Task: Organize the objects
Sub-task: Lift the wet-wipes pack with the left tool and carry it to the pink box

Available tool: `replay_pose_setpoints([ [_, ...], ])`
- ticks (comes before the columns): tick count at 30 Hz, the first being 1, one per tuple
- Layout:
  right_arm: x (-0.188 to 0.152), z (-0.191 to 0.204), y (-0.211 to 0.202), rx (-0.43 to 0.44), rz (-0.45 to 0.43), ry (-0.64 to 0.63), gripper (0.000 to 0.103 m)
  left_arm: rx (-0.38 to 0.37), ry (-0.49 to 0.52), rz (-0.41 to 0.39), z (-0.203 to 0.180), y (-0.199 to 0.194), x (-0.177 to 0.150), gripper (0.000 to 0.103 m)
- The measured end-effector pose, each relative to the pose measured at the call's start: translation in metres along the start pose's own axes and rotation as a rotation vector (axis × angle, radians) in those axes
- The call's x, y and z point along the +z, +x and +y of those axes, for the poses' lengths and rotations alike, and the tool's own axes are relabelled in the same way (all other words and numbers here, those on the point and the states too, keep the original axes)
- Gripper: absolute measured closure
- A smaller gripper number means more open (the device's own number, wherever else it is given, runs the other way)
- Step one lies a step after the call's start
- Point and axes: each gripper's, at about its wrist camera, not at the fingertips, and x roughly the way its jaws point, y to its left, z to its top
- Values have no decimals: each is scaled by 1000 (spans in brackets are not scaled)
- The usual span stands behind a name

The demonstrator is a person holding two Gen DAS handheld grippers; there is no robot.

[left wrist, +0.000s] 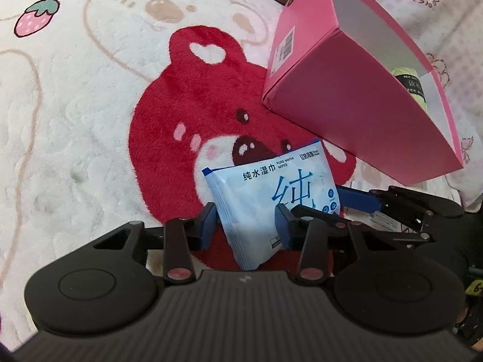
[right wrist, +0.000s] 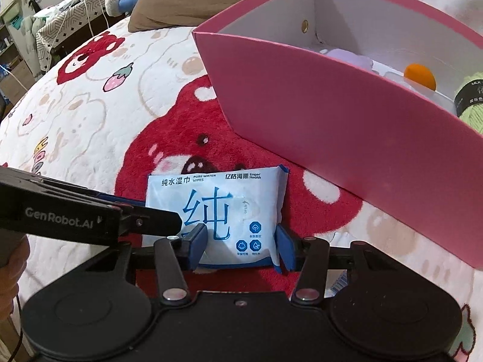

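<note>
A light-blue pack of wet wipes (left wrist: 271,187) lies on the red bear print of a fleece blanket (left wrist: 75,138), raised at one end. My left gripper (left wrist: 246,226) has its blue pads against the pack's two sides. In the right wrist view the same pack of wet wipes (right wrist: 217,202) sits between the pads of my right gripper (right wrist: 241,249), which press on its near end. The left gripper's fingers (right wrist: 157,221) reach in from the left over the pack's left part. The right gripper's blue finger (left wrist: 357,197) shows behind the pack.
An open pink box (right wrist: 332,120) stands just beyond the pack, to the right. Inside it are an orange ball (right wrist: 419,77), green yarn (right wrist: 471,99) and a pale purple item (right wrist: 347,55). A brown pillow (right wrist: 181,3) lies behind it, and room clutter sits far left.
</note>
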Motion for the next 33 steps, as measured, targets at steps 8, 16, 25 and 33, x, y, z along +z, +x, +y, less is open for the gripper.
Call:
replay_pose_setpoints([
  [8,-5,9,-5,-33,-31,-20,49,-30,2,0,-1,0,1,68],
  [16,-14,25,-13,-86,-30,8,49,-44,10,6,-3,-5,0,68],
  [25,-16,36,-19,-84,-17,9,48,-33,33,25,-4,-16,-5,66],
  [33,-14,44,-26,-59,-7,25,48,-9,34,40,0,-28,-3,66],
])
